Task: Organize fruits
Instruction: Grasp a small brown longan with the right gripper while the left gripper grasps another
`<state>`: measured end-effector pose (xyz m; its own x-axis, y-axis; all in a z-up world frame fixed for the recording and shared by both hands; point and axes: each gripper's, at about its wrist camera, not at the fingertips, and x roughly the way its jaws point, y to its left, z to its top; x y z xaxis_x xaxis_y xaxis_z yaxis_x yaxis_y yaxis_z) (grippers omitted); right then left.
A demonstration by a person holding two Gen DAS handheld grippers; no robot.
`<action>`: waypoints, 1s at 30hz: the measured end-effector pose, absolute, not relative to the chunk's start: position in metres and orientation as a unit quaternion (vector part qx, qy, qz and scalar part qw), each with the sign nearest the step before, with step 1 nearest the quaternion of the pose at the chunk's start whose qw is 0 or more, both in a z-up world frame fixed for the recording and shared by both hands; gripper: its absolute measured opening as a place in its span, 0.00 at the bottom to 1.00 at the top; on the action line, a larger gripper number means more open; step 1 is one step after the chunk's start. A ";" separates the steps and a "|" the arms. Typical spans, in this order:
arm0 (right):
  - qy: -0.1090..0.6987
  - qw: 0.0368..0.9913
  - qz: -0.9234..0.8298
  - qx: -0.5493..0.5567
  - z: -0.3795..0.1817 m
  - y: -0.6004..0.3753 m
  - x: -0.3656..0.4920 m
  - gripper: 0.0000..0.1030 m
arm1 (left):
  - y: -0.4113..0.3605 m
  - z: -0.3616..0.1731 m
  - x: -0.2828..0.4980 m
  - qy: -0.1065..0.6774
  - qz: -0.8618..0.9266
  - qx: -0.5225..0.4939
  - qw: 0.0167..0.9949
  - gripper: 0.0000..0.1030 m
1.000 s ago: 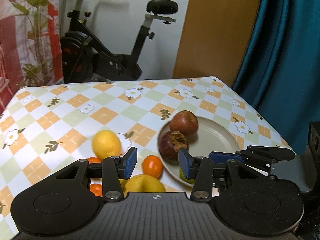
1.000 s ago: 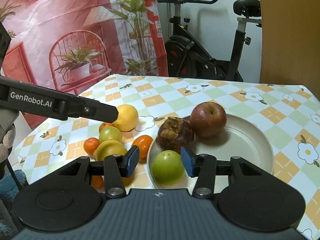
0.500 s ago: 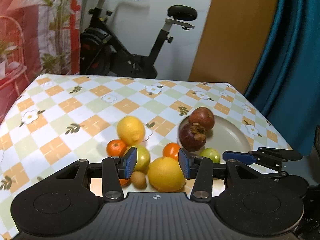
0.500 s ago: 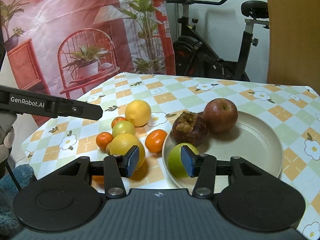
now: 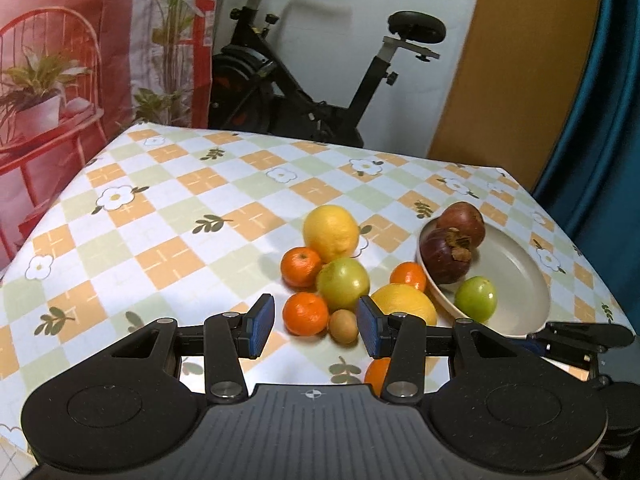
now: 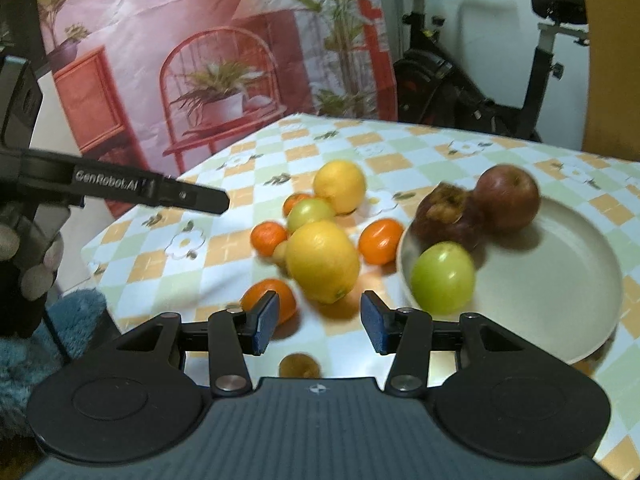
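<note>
**Loose fruit lined up for the plate**

Left gripper (image 5: pixel 316 322): hovered over the checked tabletop (image 5: pixel 168 220), jaws partly open, empty, framing a small orange (image 5: pixel 305 313) and a tiny brown fruit (image 5: pixel 343 325). Beyond these, clustered: a second orange (image 5: pixel 301 267), green fruit (image 5: pixel 343 284), two lemons (image 5: pixel 331 233) (image 5: pixel 404 304). Right gripper (image 6: pixel 316 322): likewise partly open, holding nothing, aimed at the near lemon (image 6: pixel 322 261). Farthest right, the plate (image 6: pixel 560 280), already carrying three fruits. Best done, likely: one fruit centred between the pads, closed gently, neighbours left unnudged, then set down on bare plate.
</note>
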<state>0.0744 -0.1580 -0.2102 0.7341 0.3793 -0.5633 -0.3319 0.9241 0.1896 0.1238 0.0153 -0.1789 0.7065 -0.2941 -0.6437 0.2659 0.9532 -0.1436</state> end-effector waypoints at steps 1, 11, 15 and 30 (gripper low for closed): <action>0.314 0.928 0.194 0.038 -0.212 -0.157 0.075 0.47 | 0.016 -0.180 0.124 0.353 -0.151 -0.022 0.923 0.46; 0.343 0.914 0.213 0.029 -0.227 -0.150 0.073 0.43 | 0.013 -0.189 0.122 0.366 -0.159 -0.014 0.917 0.40; 0.349 0.911 0.217 0.028 -0.229 -0.151 0.074 0.36 | 0.014 -0.194 0.123 0.374 -0.161 -0.017 0.913 0.38; 0.358 0.908 0.218 0.026 -0.234 -0.152 0.073 0.27 | 0.005 -0.220 0.145 0.429 -0.170 -0.029 0.887 0.30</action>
